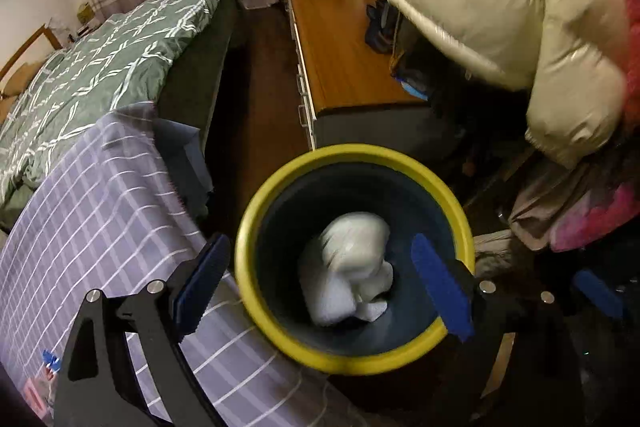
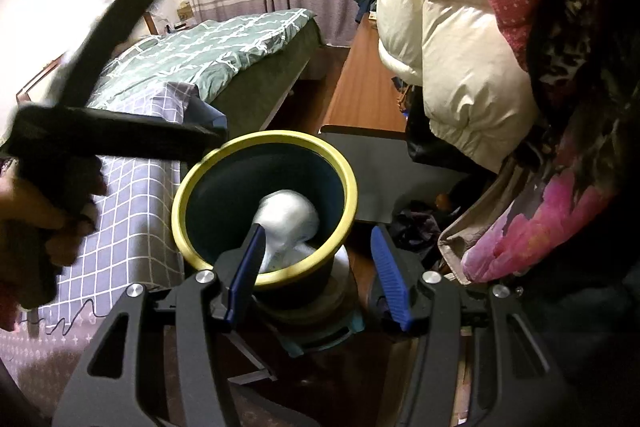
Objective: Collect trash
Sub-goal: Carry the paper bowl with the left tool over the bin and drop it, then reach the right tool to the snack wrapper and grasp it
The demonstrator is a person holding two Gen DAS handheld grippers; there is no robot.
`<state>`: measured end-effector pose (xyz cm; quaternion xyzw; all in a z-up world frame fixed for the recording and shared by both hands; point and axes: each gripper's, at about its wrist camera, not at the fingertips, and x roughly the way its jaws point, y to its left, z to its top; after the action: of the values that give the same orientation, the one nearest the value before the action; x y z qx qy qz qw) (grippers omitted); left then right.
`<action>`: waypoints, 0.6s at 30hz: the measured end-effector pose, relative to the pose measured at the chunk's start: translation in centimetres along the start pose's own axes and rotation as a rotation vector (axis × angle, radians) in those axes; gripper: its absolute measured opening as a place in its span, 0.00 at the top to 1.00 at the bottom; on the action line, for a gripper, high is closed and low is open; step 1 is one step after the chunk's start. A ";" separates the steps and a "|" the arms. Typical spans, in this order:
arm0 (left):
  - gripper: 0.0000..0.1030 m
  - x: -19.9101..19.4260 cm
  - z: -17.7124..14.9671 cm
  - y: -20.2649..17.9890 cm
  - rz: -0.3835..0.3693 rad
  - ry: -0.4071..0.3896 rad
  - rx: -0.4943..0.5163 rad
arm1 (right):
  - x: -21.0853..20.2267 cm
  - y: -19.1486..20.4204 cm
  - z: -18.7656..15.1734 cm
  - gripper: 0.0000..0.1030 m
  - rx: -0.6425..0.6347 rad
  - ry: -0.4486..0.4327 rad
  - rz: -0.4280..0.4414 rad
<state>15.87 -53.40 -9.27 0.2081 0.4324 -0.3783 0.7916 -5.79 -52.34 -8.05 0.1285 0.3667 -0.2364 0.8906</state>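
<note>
Blue-padded fingers of the left claw [image 1: 326,287] are standing wide apart above the yellow-rimmed bin [image 1: 452,187], gripping nothing. Beside it, the right claw [image 2: 320,279] is hovering half open and empty at the bin's near rim. Inside, a crumpled white bundle of trash [image 1: 350,267] is lying at the bottom, so that piece looks collected. Farther off, a wooden worktop [image 1: 336,39] and a green-quilted bed [image 1: 100,67] are holding clutter, possibly more to gather.
</note>
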 end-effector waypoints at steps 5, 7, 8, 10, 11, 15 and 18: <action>0.09 -5.8 -1.9 3.9 0.022 -0.097 -0.060 | 0.8 0.8 -0.1 0.49 -0.009 0.013 0.023; 0.09 -8.1 -3.3 5.6 0.039 -0.126 -0.079 | 1.1 1.4 -0.1 0.49 -0.019 0.020 0.029; 0.08 -8.8 -3.8 6.2 0.043 -0.133 -0.085 | 1.2 1.8 -0.1 0.49 -0.025 0.022 0.032; 0.08 -10.8 -5.5 7.8 0.062 -0.158 -0.106 | 1.2 2.5 -0.1 0.49 -0.037 0.024 0.039; 0.08 -11.4 -6.1 8.5 0.069 -0.168 -0.115 | 1.1 2.9 -0.1 0.49 -0.045 0.025 0.042; 0.07 -14.6 -9.7 12.1 0.104 -0.213 -0.180 | 1.1 4.5 0.1 0.49 -0.067 0.029 0.059; 0.07 -16.7 -12.5 14.9 0.150 -0.237 -0.232 | 1.1 6.8 0.4 0.49 -0.105 0.029 0.084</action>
<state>15.21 -28.84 -1.94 0.1013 0.3601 -0.2876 0.8817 -1.37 -47.05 -8.16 0.1005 0.3859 -0.1774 0.8997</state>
